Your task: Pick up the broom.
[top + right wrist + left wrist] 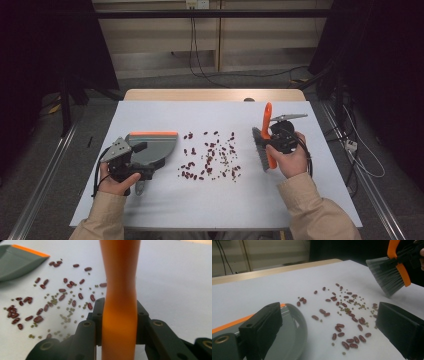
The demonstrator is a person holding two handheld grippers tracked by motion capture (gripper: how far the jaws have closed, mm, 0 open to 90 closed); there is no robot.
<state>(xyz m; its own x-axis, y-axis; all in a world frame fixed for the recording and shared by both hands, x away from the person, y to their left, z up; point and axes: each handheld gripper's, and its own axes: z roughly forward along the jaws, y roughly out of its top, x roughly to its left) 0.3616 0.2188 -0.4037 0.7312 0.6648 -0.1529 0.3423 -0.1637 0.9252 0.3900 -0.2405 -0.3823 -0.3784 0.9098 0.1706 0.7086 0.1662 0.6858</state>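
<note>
Red beans and small green ones [210, 157] lie scattered mid-table. A grey dustpan [156, 145] with an orange lip lies to their left, mouth toward them. My left gripper [144, 161] sits over the pan's rear. In the left gripper view it [328, 315] is open: one jaw hangs above the dustpan [293, 336], and the beans [347, 315] lie on the table ahead between the jaws. My right gripper [272, 136] is shut on the orange handle of a hand brush [261, 152], right of the beans. In the right gripper view its jaws [120, 312] clamp the handle [120, 277].
The table wears a white cover [200, 202], with a wooden edge [215, 95] showing at the back. Bare cover lies in front of the beans and behind them. Cables [360, 160] trail on the floor to the right.
</note>
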